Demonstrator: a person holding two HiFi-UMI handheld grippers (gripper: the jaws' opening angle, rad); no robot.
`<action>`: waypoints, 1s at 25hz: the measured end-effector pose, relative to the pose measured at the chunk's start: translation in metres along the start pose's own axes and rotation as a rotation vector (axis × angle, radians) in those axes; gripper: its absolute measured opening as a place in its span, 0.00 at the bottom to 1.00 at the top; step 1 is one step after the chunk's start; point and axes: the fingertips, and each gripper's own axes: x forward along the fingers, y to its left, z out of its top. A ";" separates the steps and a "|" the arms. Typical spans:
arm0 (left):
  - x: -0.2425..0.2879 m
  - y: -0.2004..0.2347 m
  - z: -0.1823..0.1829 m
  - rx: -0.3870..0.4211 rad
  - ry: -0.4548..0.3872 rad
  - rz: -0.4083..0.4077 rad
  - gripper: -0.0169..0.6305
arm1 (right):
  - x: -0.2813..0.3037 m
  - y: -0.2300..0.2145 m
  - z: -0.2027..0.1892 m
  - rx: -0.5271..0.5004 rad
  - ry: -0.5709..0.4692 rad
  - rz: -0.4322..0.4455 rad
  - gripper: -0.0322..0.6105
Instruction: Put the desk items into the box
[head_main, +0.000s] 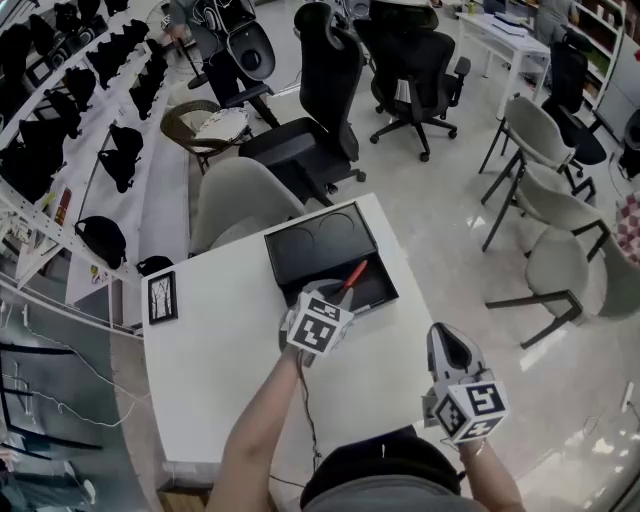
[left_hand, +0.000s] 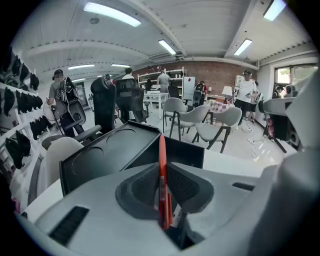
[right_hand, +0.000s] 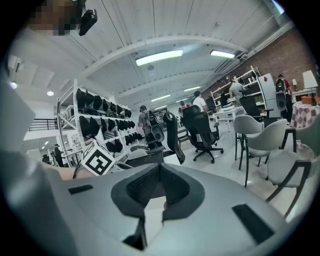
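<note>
The left gripper (left_hand: 161, 169) is pinching a slim red-orange plastic pen (left_hand: 162, 176) between its two dark ribbed pads, and the pen is sticking out past the jaw tips. In the head view this left gripper (head_main: 337, 298) is tilting downward over the near edge of an open black rectangular box (head_main: 318, 250), and the pen (head_main: 352, 277) is reaching over the box's dark inside. Whether its far end is touching the box floor cannot be told. The left gripper view is showing the box (left_hand: 100, 159) straight ahead, with two round shapes pressed into the flat panel on its left.

The right gripper (right_hand: 159, 167) is keeping its jaws closed tip to tip with nothing between them. In the head view the right gripper (head_main: 447, 347) is hanging off the near right corner of the white rectangular table (head_main: 220, 350), well apart from the box.

A small black picture frame with a white tree drawing (head_main: 162, 297) is lying near the table's left edge.
</note>
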 end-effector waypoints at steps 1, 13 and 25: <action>0.003 0.000 -0.003 0.005 0.016 -0.005 0.10 | 0.000 0.000 0.000 0.000 0.000 -0.002 0.08; 0.029 0.004 -0.025 0.031 0.182 -0.060 0.10 | 0.001 -0.004 0.001 0.002 0.004 -0.020 0.08; 0.046 -0.004 -0.045 0.058 0.300 -0.105 0.10 | 0.004 -0.007 -0.003 0.005 0.012 -0.018 0.08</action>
